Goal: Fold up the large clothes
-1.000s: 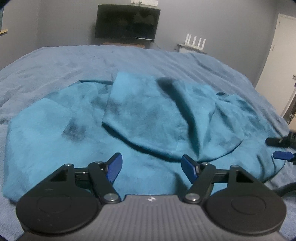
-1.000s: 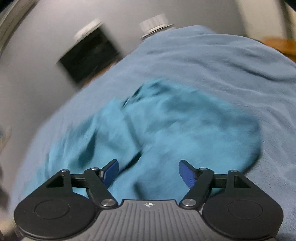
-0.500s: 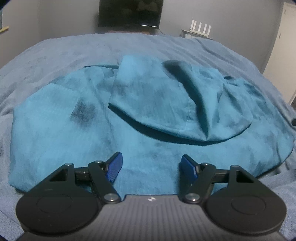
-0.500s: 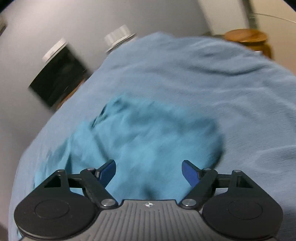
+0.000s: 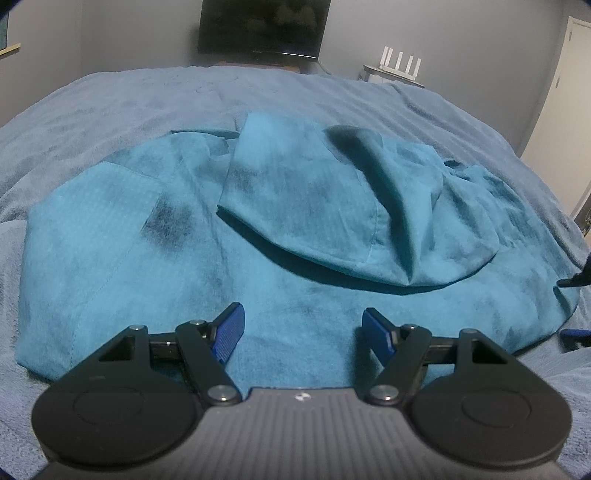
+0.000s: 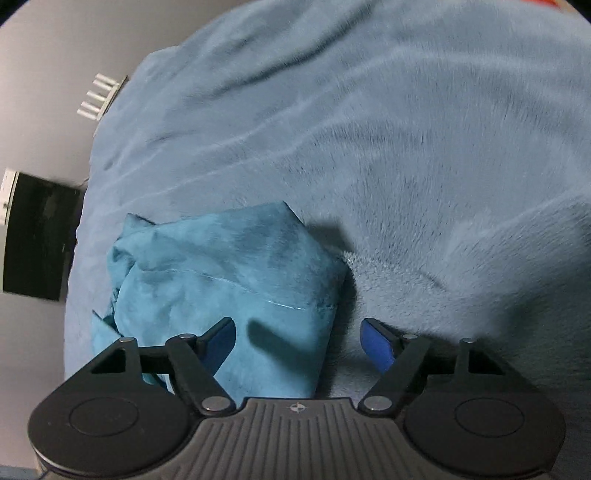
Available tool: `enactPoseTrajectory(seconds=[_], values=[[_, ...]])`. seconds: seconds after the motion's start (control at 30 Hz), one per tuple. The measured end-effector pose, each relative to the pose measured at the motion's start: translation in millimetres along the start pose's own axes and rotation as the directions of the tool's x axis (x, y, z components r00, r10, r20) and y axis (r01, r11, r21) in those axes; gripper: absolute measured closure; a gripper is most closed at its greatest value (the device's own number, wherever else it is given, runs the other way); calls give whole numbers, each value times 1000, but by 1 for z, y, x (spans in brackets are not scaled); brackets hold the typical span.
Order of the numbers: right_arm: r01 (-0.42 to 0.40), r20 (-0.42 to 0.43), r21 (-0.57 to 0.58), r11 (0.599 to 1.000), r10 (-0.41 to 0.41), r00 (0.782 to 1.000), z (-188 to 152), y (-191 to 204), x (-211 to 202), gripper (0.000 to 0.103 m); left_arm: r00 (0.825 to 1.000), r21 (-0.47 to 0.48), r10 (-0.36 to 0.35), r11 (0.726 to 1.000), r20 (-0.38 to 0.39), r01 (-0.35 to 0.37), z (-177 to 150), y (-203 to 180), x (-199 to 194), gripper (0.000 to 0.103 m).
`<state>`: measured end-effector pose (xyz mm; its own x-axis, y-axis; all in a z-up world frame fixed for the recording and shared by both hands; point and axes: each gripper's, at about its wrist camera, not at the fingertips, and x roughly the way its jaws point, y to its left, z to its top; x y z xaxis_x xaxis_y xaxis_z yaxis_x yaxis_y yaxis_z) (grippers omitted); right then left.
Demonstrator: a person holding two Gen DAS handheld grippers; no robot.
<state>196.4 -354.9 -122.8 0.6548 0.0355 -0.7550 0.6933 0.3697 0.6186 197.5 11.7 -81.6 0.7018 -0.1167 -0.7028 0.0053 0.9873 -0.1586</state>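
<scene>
Across the blue fleece bed [image 5: 110,110], a teal mottled garment [image 5: 295,258] lies half-folded; both tongs [image 5: 303,325] [image 6: 297,336] gape empty, right jaws narrowing; next, I judge, pinch the hem.

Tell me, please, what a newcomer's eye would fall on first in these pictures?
First, the teal garment, spread crumpled across the middle of the blue blanket, with one part folded over on top. Next, the left hand-held gripper in the foreground, open and empty above the garment's near edge. A dark screen stands at the far wall.
</scene>
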Motion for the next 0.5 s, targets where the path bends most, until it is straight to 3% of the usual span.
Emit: enactPoseTrajectory(seconds=[0.1, 0.17, 0.23, 0.33, 0.4, 0.5], values=[[-20, -5, 30, 999, 20, 1000, -1, -3, 14, 33, 1000, -1, 0, 1000, -2, 0, 0, 0, 0, 33], [-89, -2, 30, 996, 89, 996, -1, -4, 18, 56, 1000, -2, -1, 1000, -2, 1, 1, 0, 0, 33], [-179, 20, 16, 984, 179, 984, -3, -2, 13, 63, 1000, -5, -2, 1000, -2, 2, 1, 0, 1, 33], [-384, 67, -6, 923, 383, 921, -5, -1, 2, 64, 1000, -10, 1, 1000, 1, -1, 1, 0, 2, 33], [-459, 77, -26, 888, 459, 885, -7, 1, -2, 65, 1000, -8, 5, 1000, -4, -5, 1, -1, 3, 33], [-377, 63, -14, 926, 377, 924, -8, 3, 7, 54, 1000, 1, 10, 1000, -8, -10, 0, -4, 4, 33]])
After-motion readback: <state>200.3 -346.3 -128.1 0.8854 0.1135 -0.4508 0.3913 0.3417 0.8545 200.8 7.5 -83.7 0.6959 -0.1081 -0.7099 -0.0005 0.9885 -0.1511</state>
